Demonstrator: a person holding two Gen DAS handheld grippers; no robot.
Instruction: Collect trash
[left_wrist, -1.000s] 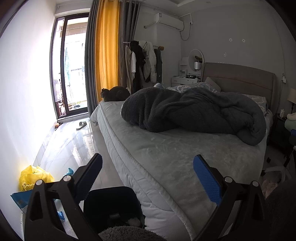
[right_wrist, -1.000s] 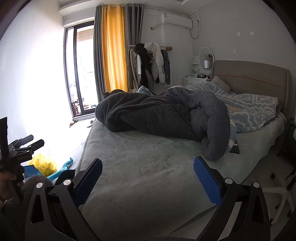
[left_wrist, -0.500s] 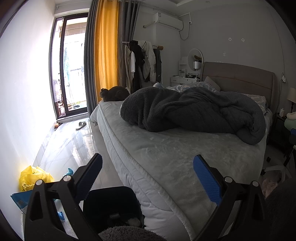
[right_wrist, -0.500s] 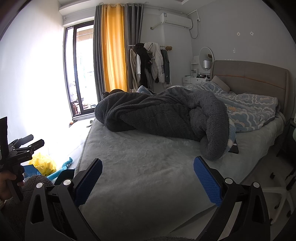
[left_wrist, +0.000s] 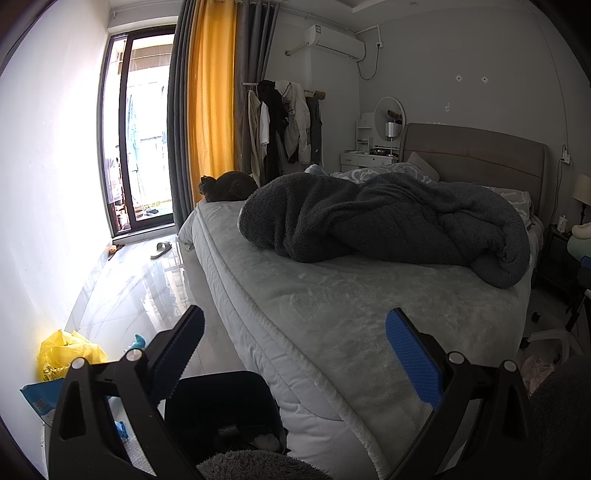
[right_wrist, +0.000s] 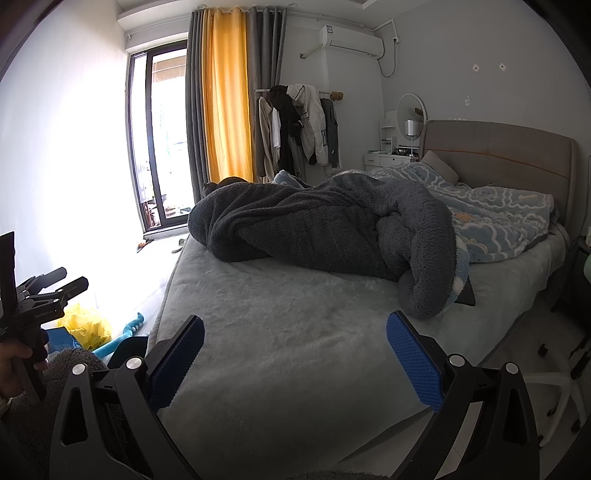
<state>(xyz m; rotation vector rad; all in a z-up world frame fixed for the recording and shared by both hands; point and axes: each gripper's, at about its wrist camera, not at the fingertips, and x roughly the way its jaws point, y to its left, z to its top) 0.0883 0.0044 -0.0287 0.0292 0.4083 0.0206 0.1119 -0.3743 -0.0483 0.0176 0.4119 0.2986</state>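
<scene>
Left wrist view: the left gripper has its jaws spread wide and empty. The yellow bag and blue wrapper lie on the floor at lower left, beside a dark bin below the jaws.

Right wrist view: the right gripper is likewise wide and empty over the bed; the yellow bag sits far lower left, so the left gripper looks nearer.

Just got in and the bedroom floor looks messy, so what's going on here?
A person holds a two-finger gripper in each hand at the foot of the bed, on a trash pickup. The left gripper and right gripper both have open jaws and hold nothing. Nothing is picked up yet. A yellow plastic bag and a light blue wrapper lie on the floor by the wall, and a dark bin sits just below the left gripper.
</scene>
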